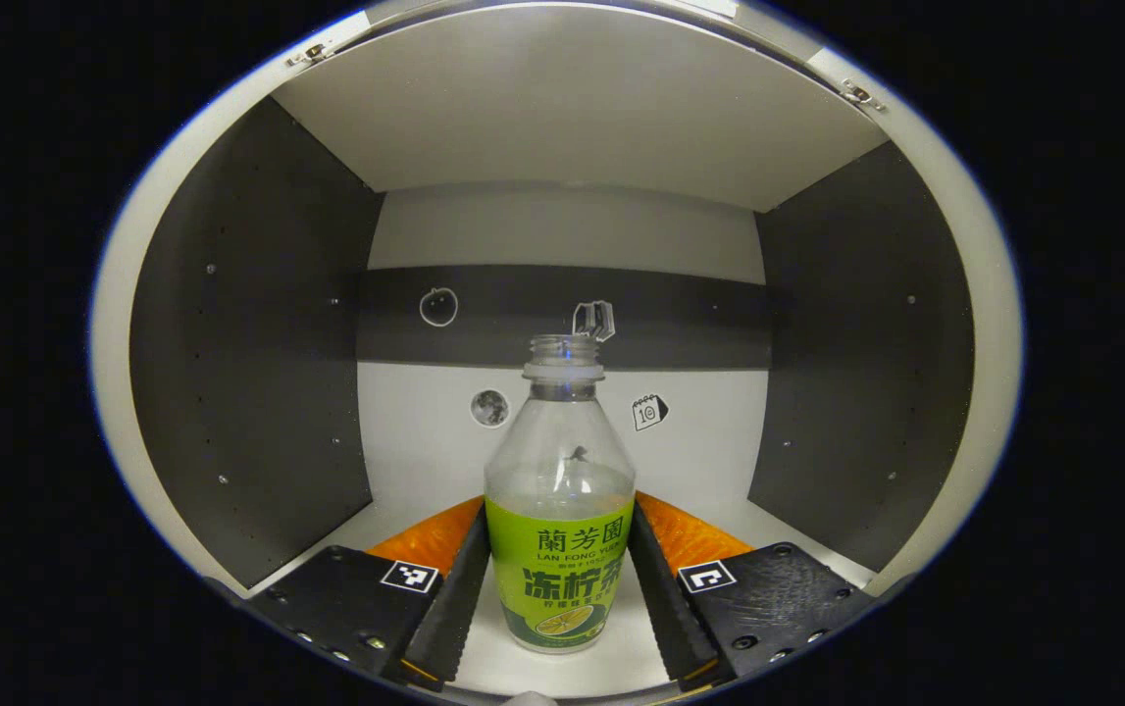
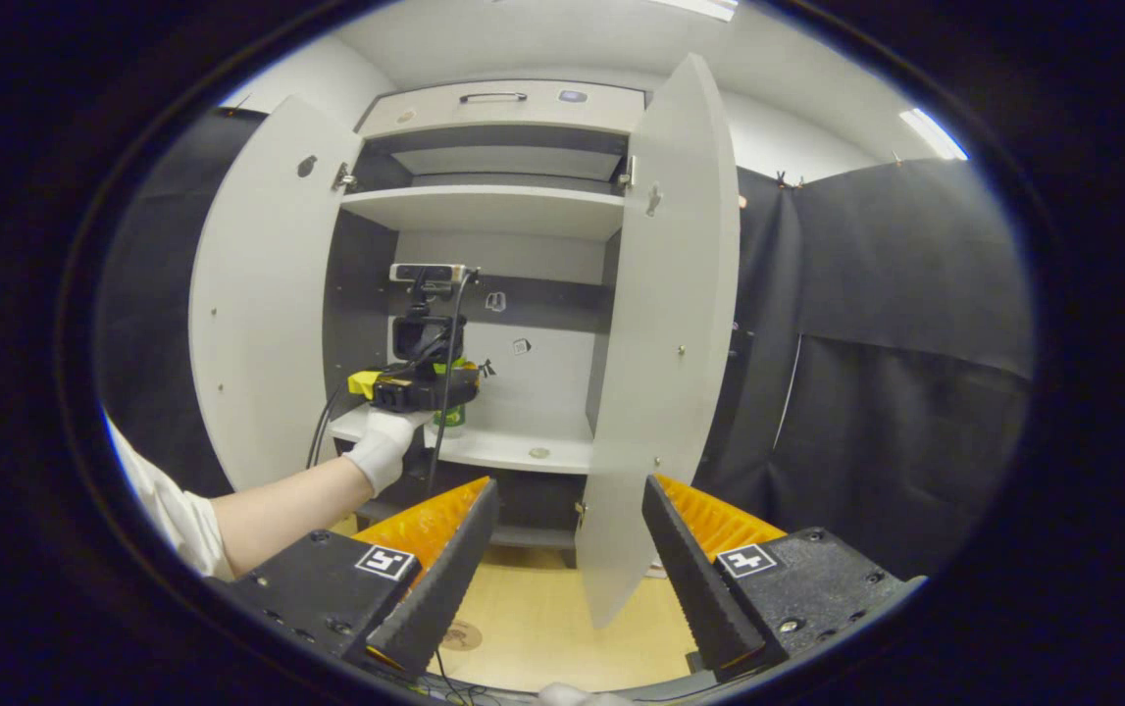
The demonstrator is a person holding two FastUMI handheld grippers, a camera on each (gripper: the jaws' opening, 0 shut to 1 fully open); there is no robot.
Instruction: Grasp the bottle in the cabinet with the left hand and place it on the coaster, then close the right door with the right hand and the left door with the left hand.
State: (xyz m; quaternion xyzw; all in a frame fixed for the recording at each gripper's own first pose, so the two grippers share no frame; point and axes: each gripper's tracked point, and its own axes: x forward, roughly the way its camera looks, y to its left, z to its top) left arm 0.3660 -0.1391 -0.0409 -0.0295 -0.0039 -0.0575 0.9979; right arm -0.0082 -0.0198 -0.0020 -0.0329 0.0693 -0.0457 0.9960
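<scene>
Inside the cabinet (image 1: 562, 98), on its shelf, the uncapped bottle (image 1: 560, 510) stands upright between the left gripper (image 1: 560, 598)'s spread fingers, not yet pinched: close squarely on the labelled body, lift level; right gripper (image 2: 567, 574) waits open, empty.

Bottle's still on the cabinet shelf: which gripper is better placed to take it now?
Left. The left gripper already straddles the bottle, a finger on each side, inside the cabinet. The right gripper hangs open outside, facing the right door.
</scene>
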